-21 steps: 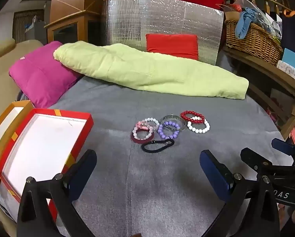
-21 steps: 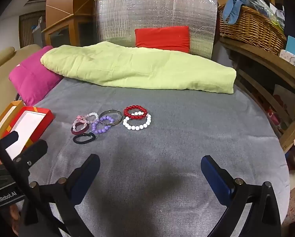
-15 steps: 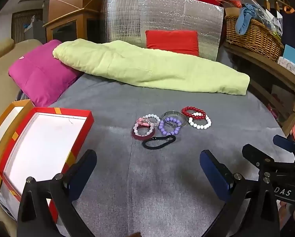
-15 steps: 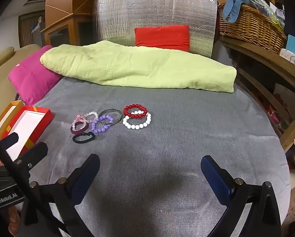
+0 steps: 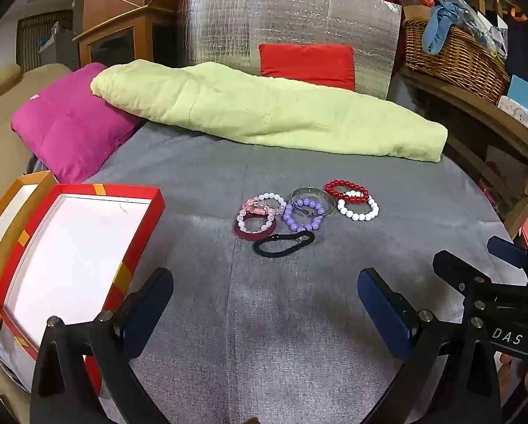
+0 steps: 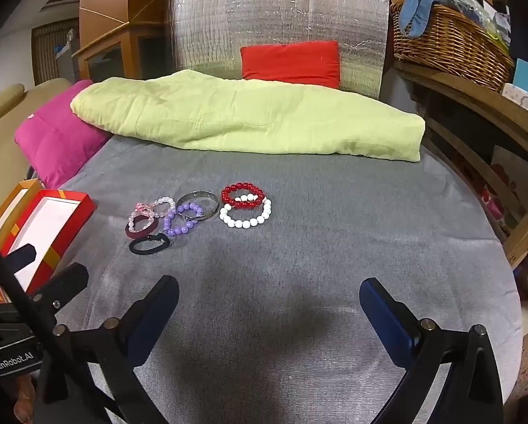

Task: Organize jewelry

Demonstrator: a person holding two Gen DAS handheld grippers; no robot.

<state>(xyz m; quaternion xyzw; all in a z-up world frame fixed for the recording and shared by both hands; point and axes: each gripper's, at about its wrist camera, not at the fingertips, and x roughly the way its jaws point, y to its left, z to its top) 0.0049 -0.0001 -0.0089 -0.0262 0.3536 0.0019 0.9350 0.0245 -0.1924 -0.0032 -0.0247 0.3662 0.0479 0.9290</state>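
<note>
Jewelry (image 5: pixel 304 213) lies clustered mid-bed, none yet in the red box (image 5: pixel 142 247) at the left edge; left gripper (image 5: pixel 264 304) and right gripper (image 6: pixel 269 305) hover with jaws released, empty.

A silver foil panel (image 5: pixel 285 31) is seen at twelve o'clock, a wicker basket (image 5: pixel 455 56) at two o'clock.
</note>
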